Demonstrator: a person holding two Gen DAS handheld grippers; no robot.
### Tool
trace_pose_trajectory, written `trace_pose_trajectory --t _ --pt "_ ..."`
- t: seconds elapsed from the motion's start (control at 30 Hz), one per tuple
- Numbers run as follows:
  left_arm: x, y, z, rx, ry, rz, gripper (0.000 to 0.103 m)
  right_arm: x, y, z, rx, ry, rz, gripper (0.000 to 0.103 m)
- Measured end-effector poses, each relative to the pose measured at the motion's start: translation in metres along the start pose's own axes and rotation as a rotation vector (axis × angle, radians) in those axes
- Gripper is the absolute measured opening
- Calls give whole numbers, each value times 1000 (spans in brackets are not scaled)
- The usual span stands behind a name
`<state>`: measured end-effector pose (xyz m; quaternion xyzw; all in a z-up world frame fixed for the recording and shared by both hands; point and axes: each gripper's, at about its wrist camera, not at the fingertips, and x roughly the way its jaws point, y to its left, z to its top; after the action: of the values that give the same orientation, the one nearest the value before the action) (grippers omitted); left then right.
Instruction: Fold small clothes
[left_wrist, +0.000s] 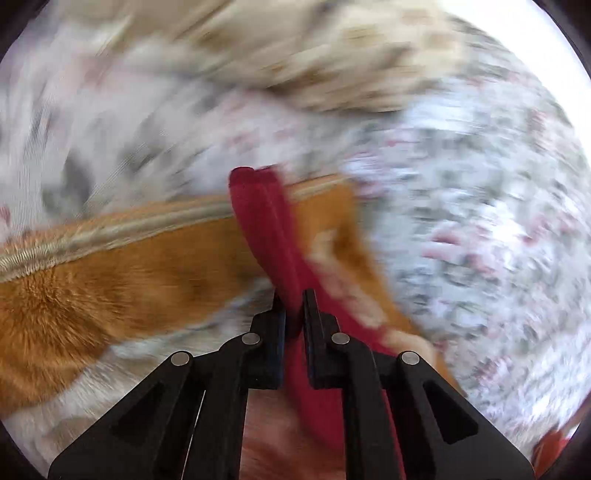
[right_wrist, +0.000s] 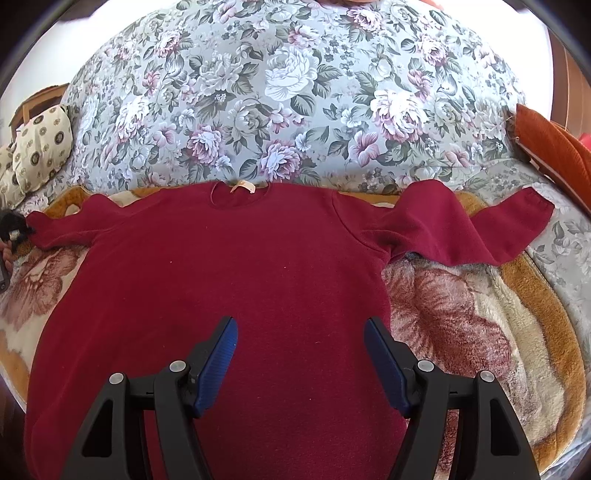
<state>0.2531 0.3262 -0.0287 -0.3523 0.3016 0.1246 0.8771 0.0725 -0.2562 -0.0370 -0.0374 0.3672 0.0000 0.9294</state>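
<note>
sweater (right_wrist: 240, 280) lies flat, front down, on the plush blanket (right_wrist: 480, 314) over the flowered bedspread (right_wrist: 295, 92), sleeves spread out to both sides. my right claw (right_wrist: 300, 363) hangs over its body, fingers apart. my left claw (left_wrist: 294, 314) is clamped on one sleeve (left_wrist: 266, 221).

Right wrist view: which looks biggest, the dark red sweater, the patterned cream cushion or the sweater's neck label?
1. Dark red sweater, nearest the camera.
2. Patterned cream cushion.
3. Neck label.
</note>
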Motion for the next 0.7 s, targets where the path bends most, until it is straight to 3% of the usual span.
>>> trace_pose_trajectory --t 0.17,0.27,0.33,0.4,0.5,0.6,0.63,0.7 --pt "-17 -94 -40 152 46 -324 6 -3 1 0 -4 -7 -3 69" --pt "-14 -154 -94 222 157 -502 6 -2 1 1 -6 -2 -4 69" --pt "-8 -183 -139 252 231 -557 6 -2 0 1 1 4 -6 69" --pt "-5 -197 -179 272 291 -569 6 2 0 1 -4 30 15 69" --pt "-7 -201 -208 284 323 -560 6 3 -2 2 -7 54 59 69" --pt "-21 -196 -203 364 285 -496 7 -6 1 0 -26 13 86 69" --pt "-24 -191 -195 382 265 -470 11 -5 2 -1 -31 13 88 69" --pt "-25 -170 -168 398 232 -395 29 -2 6 -2 -38 25 66 69"
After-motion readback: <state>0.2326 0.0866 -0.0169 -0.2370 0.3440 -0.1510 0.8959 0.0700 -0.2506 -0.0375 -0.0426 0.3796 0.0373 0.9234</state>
